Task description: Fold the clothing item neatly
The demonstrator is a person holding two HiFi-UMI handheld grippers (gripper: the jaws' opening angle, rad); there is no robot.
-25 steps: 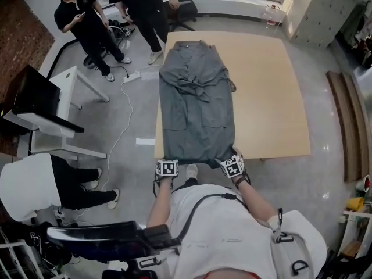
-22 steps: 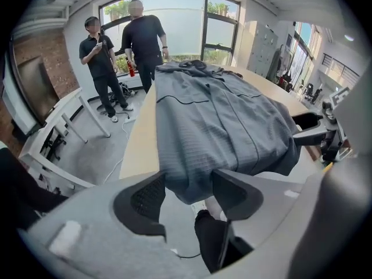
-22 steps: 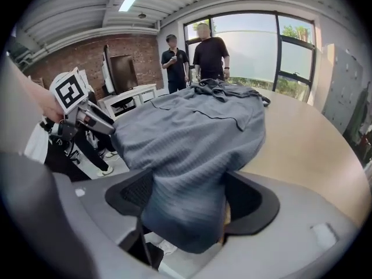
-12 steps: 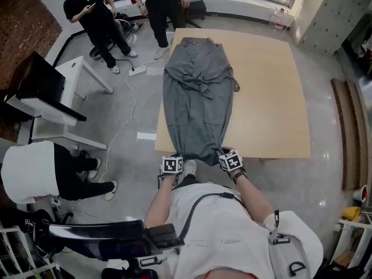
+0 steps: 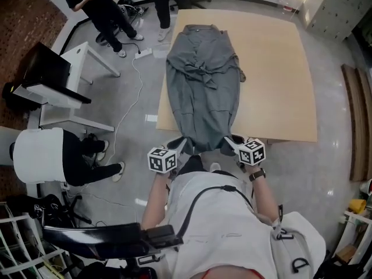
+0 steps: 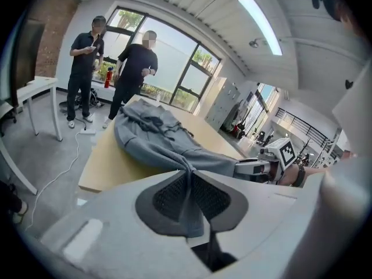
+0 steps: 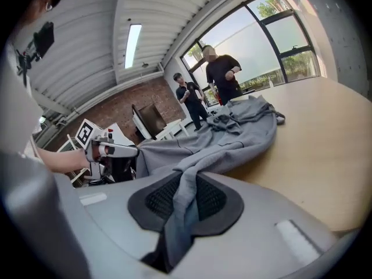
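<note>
A grey clothing item (image 5: pixel 203 89) lies lengthwise along the left side of a wooden table (image 5: pixel 279 80), with its near hem pulled up off the front edge. My left gripper (image 5: pixel 178 146) is shut on the hem's left corner. My right gripper (image 5: pixel 232 143) is shut on the right corner. Both pairs of jaws have just been closing, with cloth between them. In the left gripper view a bunched fold of the grey cloth (image 6: pixel 157 135) runs into my left gripper (image 6: pixel 189 182). In the right gripper view the same cloth (image 7: pixel 232 135) is pinched in my right gripper (image 7: pixel 185 193).
Two people (image 5: pixel 99 4) stand at the table's far left corner. A white desk with a dark monitor (image 5: pixel 55 68) stands at the left, and a person in white (image 5: pixel 40 156) crouches below it. A cable (image 5: pixel 131 97) trails over the floor. Wooden boards (image 5: pixel 354 127) lie at the right.
Both grippers have shut on the near hem and risen with it off the table's front edge. The hem is now bunched narrower between them.
</note>
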